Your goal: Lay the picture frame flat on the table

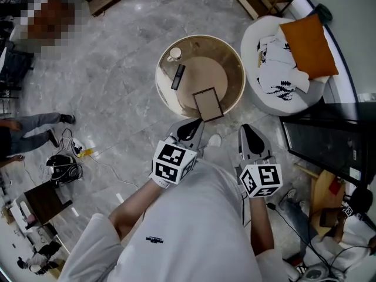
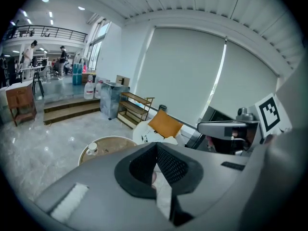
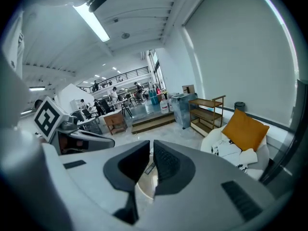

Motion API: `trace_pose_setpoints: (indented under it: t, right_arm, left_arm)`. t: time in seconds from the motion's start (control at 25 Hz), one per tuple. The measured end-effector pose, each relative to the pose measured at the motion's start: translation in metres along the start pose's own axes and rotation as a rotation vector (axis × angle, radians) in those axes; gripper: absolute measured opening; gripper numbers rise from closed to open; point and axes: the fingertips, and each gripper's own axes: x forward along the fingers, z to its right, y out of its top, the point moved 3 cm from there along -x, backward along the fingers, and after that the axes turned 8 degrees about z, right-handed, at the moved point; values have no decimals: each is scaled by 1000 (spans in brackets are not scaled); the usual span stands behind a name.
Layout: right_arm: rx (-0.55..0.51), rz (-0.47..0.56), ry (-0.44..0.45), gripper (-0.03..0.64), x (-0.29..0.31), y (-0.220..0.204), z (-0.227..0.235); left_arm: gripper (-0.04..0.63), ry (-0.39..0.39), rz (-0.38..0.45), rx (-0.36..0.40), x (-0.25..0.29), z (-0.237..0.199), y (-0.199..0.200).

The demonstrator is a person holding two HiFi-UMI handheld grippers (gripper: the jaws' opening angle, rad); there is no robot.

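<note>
Nearest the person, the left gripper [image 1: 192,125] and right gripper [image 1: 247,131] hover side by side short of the table, each with its jaws closed together on nothing, as both gripper views confirm. Just beyond the left gripper's tips, at the 6 o'clock edge of the round table [image 1: 233,55], stands the picture frame [image 1: 208,103]. It has a dark border around a tan panel and seems propped at a lean rather than lying flat, though the steep downward view does not settle this. Farther in, a dark bar-shaped object [image 1: 178,76] lies toward 9 o'clock and a small white cup [image 1: 174,54] sits near 11 o'clock. Off the table at 3 o'clock is a white armchair [image 1: 258,40] bearing an orange cushion [image 1: 308,46]. The frame is probably light and rigid, with a smooth, possibly glazed and breakable face. A grip across the top rail would suit, tipping it down slowly so that it neither slides on the tabletop nor drops.
</note>
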Motion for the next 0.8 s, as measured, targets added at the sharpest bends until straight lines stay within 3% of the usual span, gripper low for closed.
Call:
trace_pose_setpoints:
  t: [0.32,0.8]
  right_arm:
    - [-53,70,-14,21,-32,26,-3]
    - [-62,118,-5,21,-49,32,-3]
  left_arm:
    - [-9,-23,83,75,-16,25,28]
    - [-8,-9,124,94,-37,45,29]
